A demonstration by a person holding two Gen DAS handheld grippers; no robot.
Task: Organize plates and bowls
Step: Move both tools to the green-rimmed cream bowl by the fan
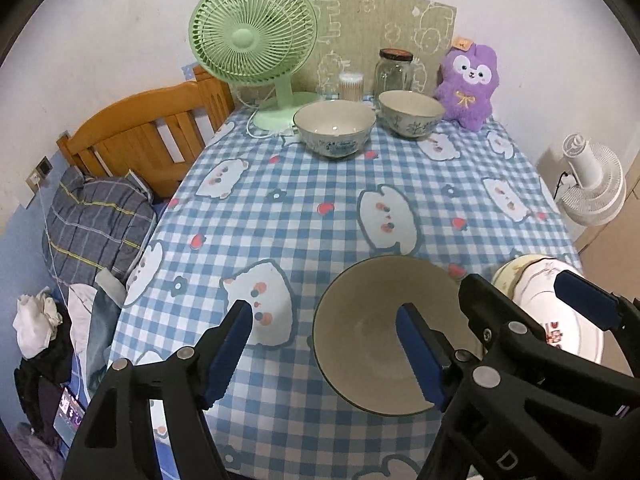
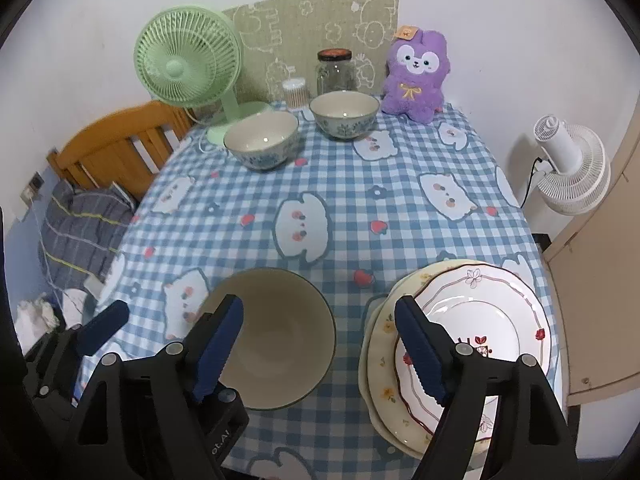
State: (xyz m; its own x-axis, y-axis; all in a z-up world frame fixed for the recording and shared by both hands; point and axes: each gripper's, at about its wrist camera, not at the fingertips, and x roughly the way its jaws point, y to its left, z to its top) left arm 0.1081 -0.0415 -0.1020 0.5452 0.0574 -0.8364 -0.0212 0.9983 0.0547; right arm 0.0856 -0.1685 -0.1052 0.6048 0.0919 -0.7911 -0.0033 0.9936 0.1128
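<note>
Plates and bowls are spread over a surface covered by a blue-and-white checked cloth (image 2: 360, 184). A stack of round ceramic plates (image 2: 480, 312), a white one with a red floral rim laid on a cream one, is seen at the near right. A large plain beige bowl (image 2: 280, 332) is set upright just beside it, apart from the stack. Two smaller blue-patterned white bowls (image 2: 262, 144) (image 2: 344, 114) are placed side by side at the far edge, before a green desk fan (image 2: 188, 66). The left gripper (image 1: 324, 344) is held above the beige bowl's near-left rim and the right gripper (image 2: 320, 344) between bowl and stack; both sets of blue-padded fingers (image 1: 230, 352) (image 2: 420, 352) are spread wide, with nothing gripped.
</note>
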